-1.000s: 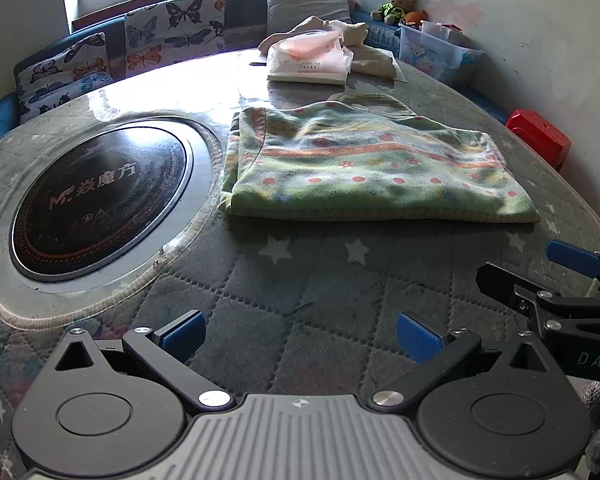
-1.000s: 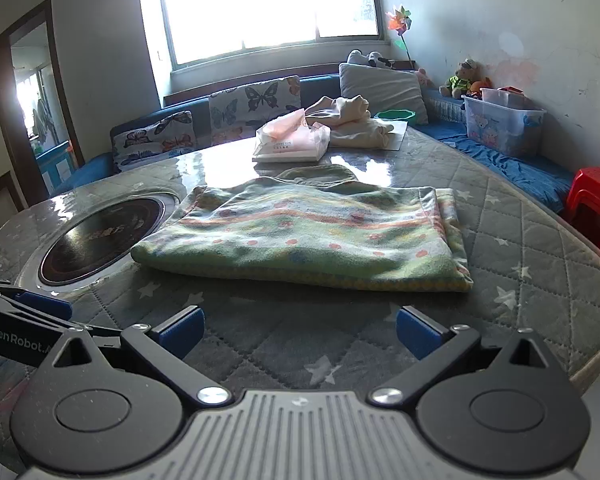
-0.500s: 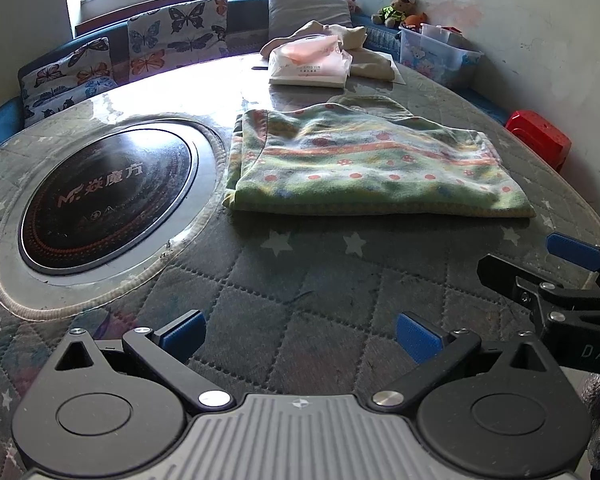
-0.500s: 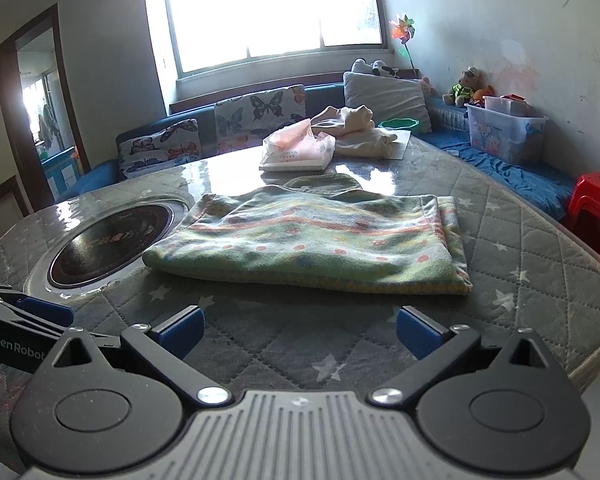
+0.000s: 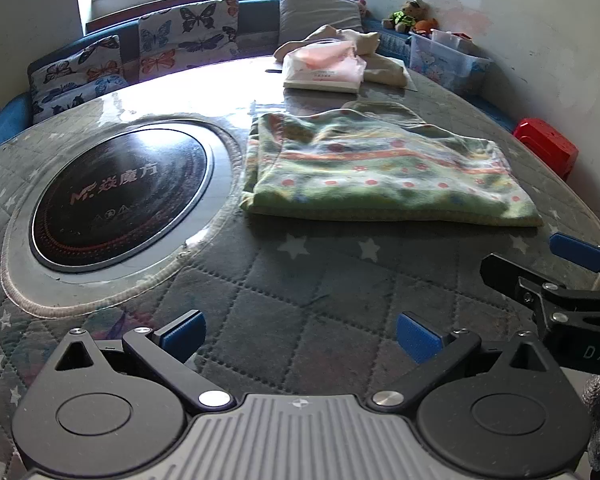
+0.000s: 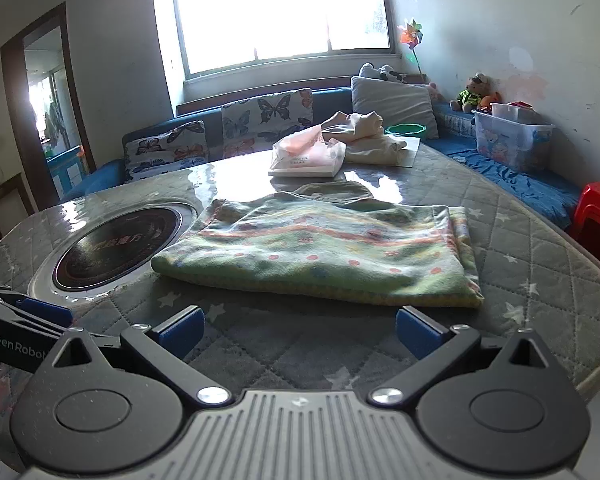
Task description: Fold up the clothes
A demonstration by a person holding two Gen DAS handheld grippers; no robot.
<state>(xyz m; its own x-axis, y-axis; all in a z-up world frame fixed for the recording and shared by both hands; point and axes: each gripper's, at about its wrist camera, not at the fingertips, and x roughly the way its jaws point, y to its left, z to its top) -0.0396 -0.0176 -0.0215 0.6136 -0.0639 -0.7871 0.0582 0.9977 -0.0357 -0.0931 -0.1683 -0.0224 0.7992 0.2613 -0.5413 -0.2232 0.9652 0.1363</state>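
Green patterned garment (image 5: 384, 172) lies folded flat on the desk (image 5: 300, 280); soft, light, likely limp. Left tool (image 5: 298, 334) and right tool (image 6: 298, 332) both spread, empty. Best pinched at a corner or hem.

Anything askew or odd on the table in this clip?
Mostly tidy. The green garment lies folded flat, but a flap pokes out past its far edge. Behind it a beige garment sits crumpled, unfolded. Both tongs hang open, empty.

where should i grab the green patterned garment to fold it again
Grip the green patterned garment at its near corners, one hand-held gripper each, coming in low from the near side. It lies flat, already folded, with its long edge facing the open grippers; nothing on the quilted table cover blocks that edge.
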